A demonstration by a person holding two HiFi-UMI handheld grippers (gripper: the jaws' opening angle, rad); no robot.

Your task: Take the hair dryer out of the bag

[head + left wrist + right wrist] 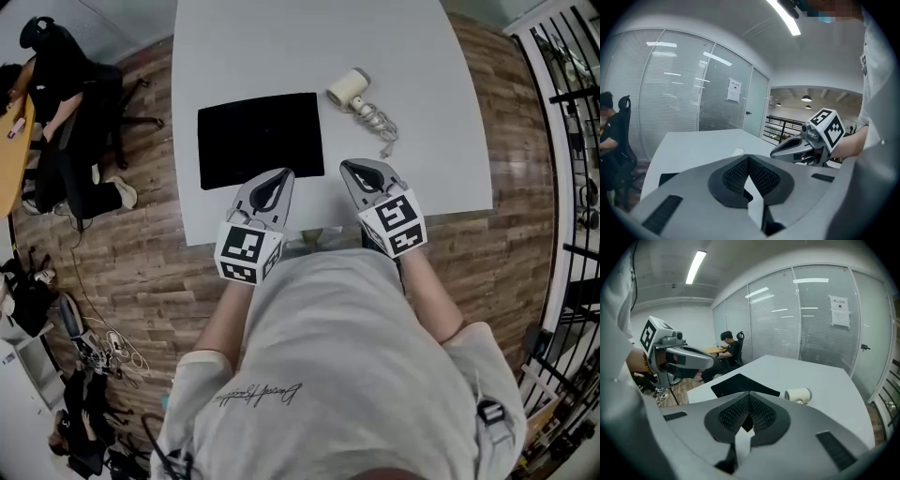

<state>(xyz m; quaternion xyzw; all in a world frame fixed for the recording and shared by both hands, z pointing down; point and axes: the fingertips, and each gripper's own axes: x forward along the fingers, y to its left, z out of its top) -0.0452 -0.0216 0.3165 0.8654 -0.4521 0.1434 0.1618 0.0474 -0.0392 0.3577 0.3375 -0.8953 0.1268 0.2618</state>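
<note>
The hair dryer [349,87] is lying straight ahead of the right hand-held gripper [353,170], seemingly clear of the black bag [261,139] facing the left hand-held gripper [280,176]; both are sitting closed, empty.

A white paper sign [840,311] hangs on the far glass wall, but its print is too small to read. The person's light shirt [366,347] has one line of curly dark writing [258,394] on it, and that cannot be read either.
</note>
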